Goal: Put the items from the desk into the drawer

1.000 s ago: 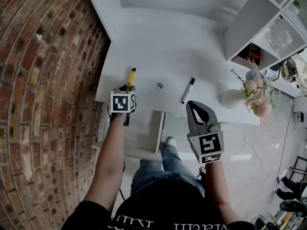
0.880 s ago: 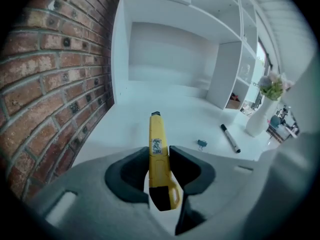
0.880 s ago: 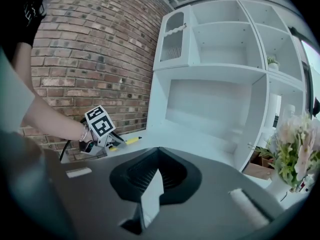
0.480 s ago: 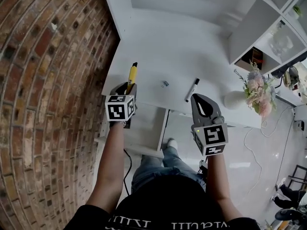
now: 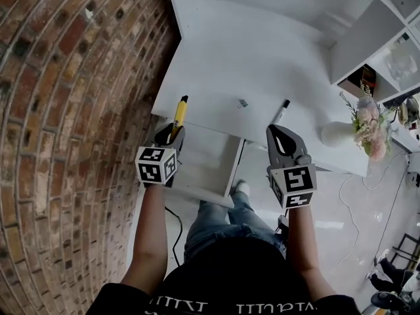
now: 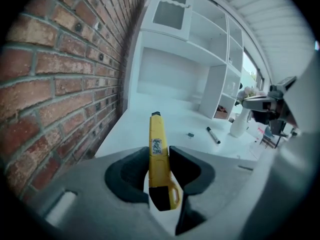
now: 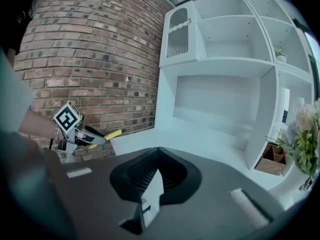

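Far left, a brick wall. Right beside it, pinched a yellow cutter knife in the left gripper, jaws squeezed on its back end, most of it poking out in front toward the desk. Held it up in the air over the left side of the open drawer, not inside yet. Could slip out, with so little of it squeezed. Could drop past the drawer onto the floor if let go too soon, or bang the drawer wall if brought down crooked. Further right, saw a little clip and a black marker lying on the desk, well apart from the knife. Had the right gripper pressed together on nothing, just in front of the marker. Farthest right, a white vase with flowers, near the marker; could get knocked over by a wide reach
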`<state>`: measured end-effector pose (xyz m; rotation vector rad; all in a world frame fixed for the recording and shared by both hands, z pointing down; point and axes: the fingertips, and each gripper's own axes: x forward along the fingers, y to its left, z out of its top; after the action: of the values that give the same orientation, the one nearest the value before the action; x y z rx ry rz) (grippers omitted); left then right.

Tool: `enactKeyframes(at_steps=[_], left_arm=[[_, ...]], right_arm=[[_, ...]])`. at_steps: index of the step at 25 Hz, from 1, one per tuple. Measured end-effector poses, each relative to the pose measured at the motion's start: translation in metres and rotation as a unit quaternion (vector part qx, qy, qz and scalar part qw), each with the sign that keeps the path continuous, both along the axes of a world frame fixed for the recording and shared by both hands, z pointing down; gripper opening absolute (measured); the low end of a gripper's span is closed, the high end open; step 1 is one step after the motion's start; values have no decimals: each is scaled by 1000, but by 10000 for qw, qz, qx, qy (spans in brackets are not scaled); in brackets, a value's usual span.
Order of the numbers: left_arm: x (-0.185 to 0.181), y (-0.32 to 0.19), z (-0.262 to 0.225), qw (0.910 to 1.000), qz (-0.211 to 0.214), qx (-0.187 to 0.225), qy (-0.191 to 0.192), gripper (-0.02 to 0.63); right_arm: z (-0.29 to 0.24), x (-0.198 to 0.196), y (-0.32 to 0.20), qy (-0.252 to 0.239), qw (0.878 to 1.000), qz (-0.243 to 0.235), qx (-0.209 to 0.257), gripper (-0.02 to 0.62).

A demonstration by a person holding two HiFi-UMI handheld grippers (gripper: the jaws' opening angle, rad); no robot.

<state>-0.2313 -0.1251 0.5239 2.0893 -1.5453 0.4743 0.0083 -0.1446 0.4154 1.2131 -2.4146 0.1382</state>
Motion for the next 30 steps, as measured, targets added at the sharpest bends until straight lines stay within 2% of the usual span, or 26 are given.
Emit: enactKeyframes(at_steps=[5, 9, 15, 18, 23, 30], left_arm=[[-16, 37, 24, 9994, -90, -334, -11, 126], [-18, 66, 53, 9965, -128, -817, 95, 126], [-15, 71, 101, 9890, 13, -1477, 80, 126], [-19, 67, 134, 9810, -120, -1932, 129, 126], [-26, 60, 185, 9609, -487, -2708, 318, 126], [-30, 46, 233, 9398, -482, -3380, -153, 127]], right_arm=[[9, -9, 4, 59, 9999, -69, -78, 6], [15, -15, 8, 128, 9997, -132, -131, 6], [29, -19, 7, -3, 9993, -49, -375, 6], [39, -22, 8, -18, 9986, -6, -536, 6], [53, -27, 8, -53, 9968, 23, -799, 6], [66, -25, 8, 92, 9945, 63, -1040, 6]])
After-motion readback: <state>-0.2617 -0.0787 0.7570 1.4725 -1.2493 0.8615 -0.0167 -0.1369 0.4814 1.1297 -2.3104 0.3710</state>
